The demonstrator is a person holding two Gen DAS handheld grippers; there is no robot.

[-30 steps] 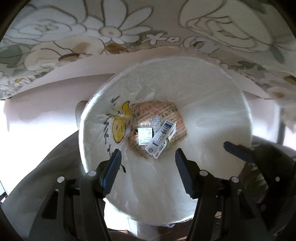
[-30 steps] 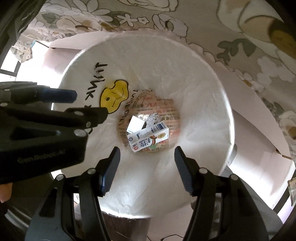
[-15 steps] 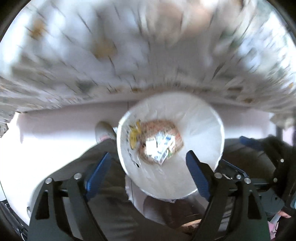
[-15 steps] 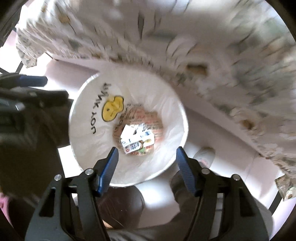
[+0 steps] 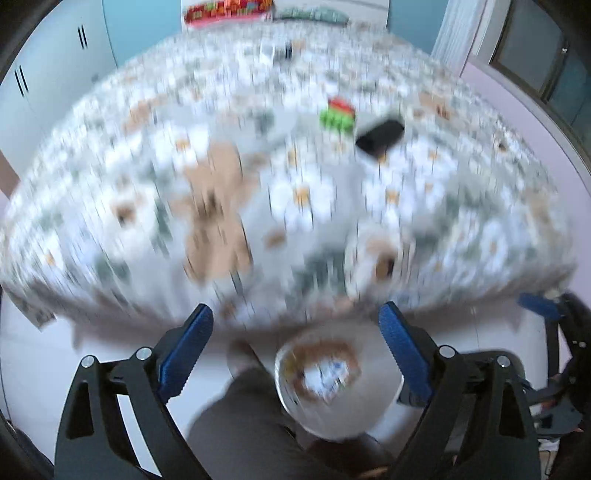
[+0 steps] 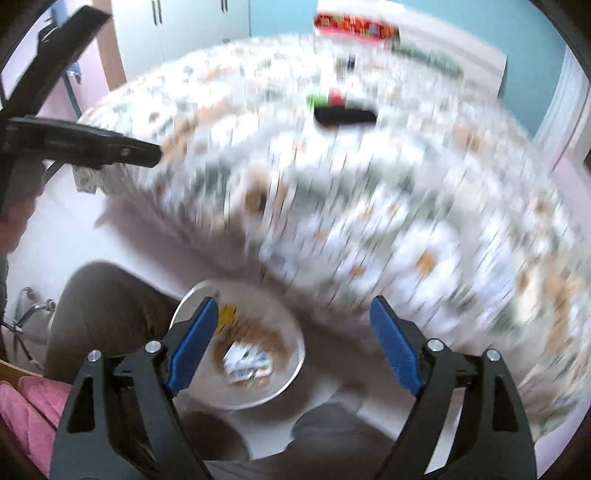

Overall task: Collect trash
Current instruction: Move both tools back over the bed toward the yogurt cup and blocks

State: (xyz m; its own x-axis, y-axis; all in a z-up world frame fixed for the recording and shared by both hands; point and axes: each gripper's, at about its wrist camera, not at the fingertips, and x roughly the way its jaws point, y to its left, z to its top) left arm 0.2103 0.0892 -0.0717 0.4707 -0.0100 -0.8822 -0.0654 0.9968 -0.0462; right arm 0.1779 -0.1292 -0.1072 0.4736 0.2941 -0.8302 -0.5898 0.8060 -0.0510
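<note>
My left gripper (image 5: 295, 325) and right gripper (image 6: 291, 317), jaws just widened and empty, hang above the table edge (image 5: 295, 306); trash bin (image 5: 343, 413) at six o'clock, contents blurred.

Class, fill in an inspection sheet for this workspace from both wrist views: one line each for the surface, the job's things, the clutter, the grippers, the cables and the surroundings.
Surface: table under a floral tablecloth, heavily blurred.
Job's things: white-lined trash bin on the floor below the table edge, with small cartons lying at its bottom.
Clutter: a black object and a green and red item on the cloth; too blurred to identify.
Grippers: left gripper and right gripper both open, jaws have just been opening, nothing between them.
Cables: nothing seen.
Surroundings: pale cabinet doors, blue wall, pink cloth.
</note>
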